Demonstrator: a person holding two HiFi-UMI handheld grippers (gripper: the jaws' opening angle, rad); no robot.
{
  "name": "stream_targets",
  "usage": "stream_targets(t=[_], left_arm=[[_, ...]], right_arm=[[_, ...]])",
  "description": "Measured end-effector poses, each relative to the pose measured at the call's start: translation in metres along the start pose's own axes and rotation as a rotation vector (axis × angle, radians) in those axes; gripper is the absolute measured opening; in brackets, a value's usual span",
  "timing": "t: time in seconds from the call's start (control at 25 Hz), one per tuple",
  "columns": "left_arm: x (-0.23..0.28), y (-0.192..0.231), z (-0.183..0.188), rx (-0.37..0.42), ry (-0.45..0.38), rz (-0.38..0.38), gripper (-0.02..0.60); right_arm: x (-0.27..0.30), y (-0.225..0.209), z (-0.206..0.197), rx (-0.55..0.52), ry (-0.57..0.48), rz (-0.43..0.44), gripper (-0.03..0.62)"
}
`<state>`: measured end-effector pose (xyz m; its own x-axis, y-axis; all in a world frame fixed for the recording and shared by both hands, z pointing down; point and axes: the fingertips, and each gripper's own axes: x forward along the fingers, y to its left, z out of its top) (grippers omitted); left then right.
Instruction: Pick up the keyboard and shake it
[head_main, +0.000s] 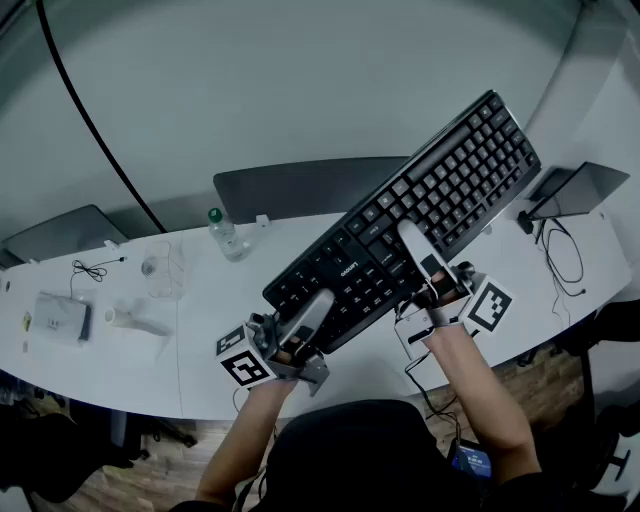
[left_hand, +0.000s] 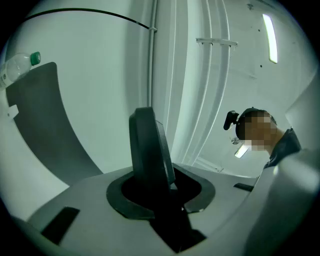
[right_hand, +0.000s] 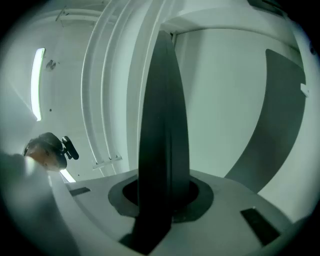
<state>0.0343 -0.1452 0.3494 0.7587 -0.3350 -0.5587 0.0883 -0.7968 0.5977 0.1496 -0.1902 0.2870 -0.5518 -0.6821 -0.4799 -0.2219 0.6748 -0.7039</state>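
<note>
The keyboard (head_main: 420, 215) is held in the air above the white worktop (head_main: 200, 330), tilted so that its right end is raised toward the far right. It is gripped along its near edge from both sides. The left hand-held gripper (head_main: 312, 312) is clamped on the near left end, and the right hand-held gripper (head_main: 415, 245) is clamped further right. In both gripper views the dark keyboard edge is seen pinched between narrowly parted jaws. A plastic bottle (head_main: 225, 233) is seen upright on the worktop, just beyond the keyboard's left end.
</note>
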Motion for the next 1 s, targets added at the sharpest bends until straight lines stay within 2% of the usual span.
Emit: stream_targets(t=[0.24,1.0], left_arm=[[-0.0065,-0.0063,-0.0079,-0.027,-0.004,0.024,0.117],[-0.006,-0.0089,-0.0051,-0.016,0.0,0.014,0.117]], right_arm=[[-0.0084,0.0015,-0.0064,0.024,0.011,-0.027,0.103],[-0.0071,0.0047,-0.0052,0.024,0.006,-0.005,0.103]])
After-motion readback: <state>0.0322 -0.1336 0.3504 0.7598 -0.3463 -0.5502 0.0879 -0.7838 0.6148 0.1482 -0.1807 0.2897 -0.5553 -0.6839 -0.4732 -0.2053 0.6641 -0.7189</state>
